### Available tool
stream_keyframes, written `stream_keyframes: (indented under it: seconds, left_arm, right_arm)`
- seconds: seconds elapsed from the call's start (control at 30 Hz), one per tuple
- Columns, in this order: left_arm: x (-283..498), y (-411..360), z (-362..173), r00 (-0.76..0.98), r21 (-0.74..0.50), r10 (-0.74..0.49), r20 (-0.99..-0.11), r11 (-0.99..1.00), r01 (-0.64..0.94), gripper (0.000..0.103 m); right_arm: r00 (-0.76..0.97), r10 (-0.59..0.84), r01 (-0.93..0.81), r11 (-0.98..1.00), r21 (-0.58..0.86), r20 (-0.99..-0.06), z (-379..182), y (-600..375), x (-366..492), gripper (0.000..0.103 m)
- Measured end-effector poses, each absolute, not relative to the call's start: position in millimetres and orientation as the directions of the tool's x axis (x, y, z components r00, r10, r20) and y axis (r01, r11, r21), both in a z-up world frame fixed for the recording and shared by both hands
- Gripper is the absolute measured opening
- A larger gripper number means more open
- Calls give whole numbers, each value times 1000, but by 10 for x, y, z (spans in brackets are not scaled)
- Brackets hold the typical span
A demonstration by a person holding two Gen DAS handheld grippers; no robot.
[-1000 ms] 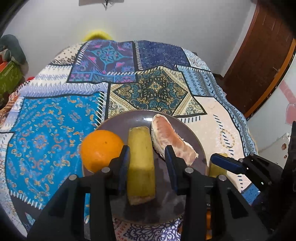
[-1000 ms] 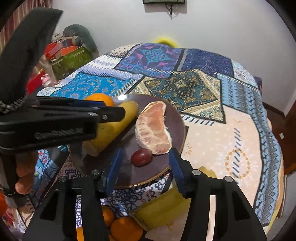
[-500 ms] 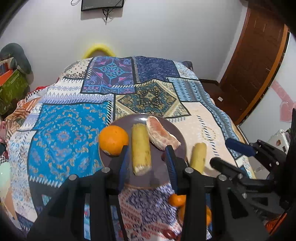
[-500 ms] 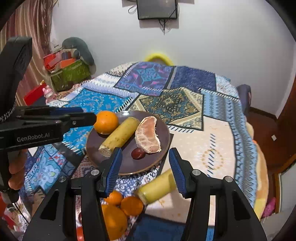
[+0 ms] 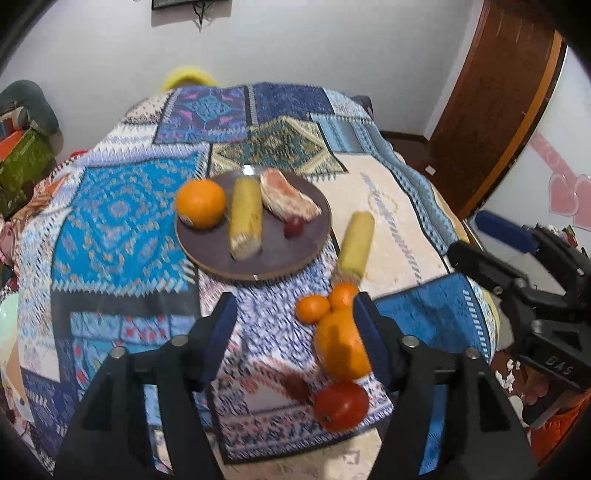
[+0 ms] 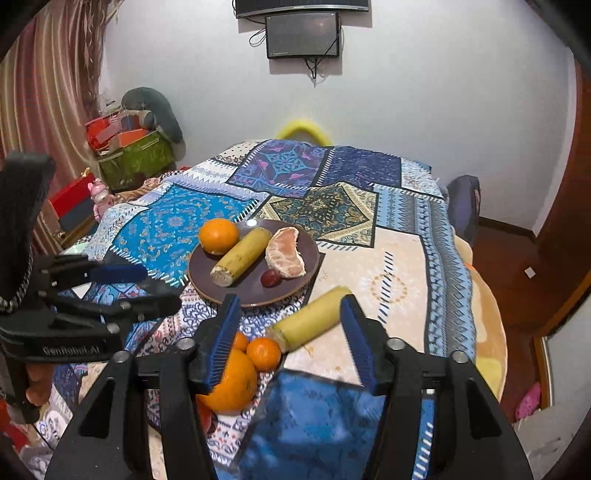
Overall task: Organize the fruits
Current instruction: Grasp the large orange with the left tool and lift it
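Note:
A dark round plate [image 5: 295, 254] [image 6: 310, 258] on the patterned cloth holds an orange [image 5: 200, 202] [image 6: 218, 235], a banana piece [image 5: 245, 217] [image 6: 242, 256], a peeled citrus segment [image 5: 288, 199] [image 6: 286, 253] and a small dark red fruit [image 5: 294, 226] [image 6: 271, 277]. Off the plate lie a second banana piece [image 5: 356, 243] [image 6: 310, 323], two small tangerines [image 5: 312, 309] [image 6: 263, 353], a large orange [image 5: 341, 349] [image 6: 232, 384] and a red fruit [image 5: 341, 405]. My left gripper [image 5: 293, 325] [image 6: 122, 286] is open and empty, above the cloth. My right gripper [image 6: 290, 341] [image 5: 480, 240] is open and empty.
The table [image 6: 406, 280] is covered by a blue patchwork cloth. Boxes and clutter [image 6: 129, 155] stand at the back left. A wooden door [image 5: 498, 103] is on the right. A screen [image 6: 303, 35] hangs on the far wall.
Both grippers have pulled back and up from the plate. The left gripper released the banana piece, which now lies on the plate. More loose fruit came into view.

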State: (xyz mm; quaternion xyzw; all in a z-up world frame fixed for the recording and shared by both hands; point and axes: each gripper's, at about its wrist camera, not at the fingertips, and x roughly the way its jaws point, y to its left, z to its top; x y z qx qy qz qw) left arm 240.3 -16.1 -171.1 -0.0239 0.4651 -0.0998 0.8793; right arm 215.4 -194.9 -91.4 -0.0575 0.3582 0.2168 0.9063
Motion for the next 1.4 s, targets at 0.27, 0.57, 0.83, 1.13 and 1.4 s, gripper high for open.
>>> stream_keyframes:
  seconds: [0.27, 0.57, 0.83, 1.13, 1.4]
  left_arm:
    - [2392, -389, -1980, 466, -140, -202, -861, 976, 165, 72]
    - [2434, -657, -2284, 402, -120, -191, -896, 974, 194, 72]
    - [2524, -704, -2493, 349, -178, -229, -909, 969, 173, 61]
    - [2481, -545, -2361, 375, -187, -239, -896, 968, 169, 60]
    - [2444, -35, -2057, 463, -188, -219, -859, 976, 112, 60]
  right_arm:
    - [657, 346, -412, 909, 66, -670, -969, -2121, 2013, 60]
    - [635, 342, -383, 918, 102, -693, -1138, -2271, 1992, 61]
    - [625, 332, -360, 926, 117, -706, -1203, -2374, 1980, 61]
    - [617, 318, -359, 928, 102, -720, -1246, -2351, 2050, 61]
    - [604, 306, -382, 922, 70, -736, -1312, -2143, 2277, 61]
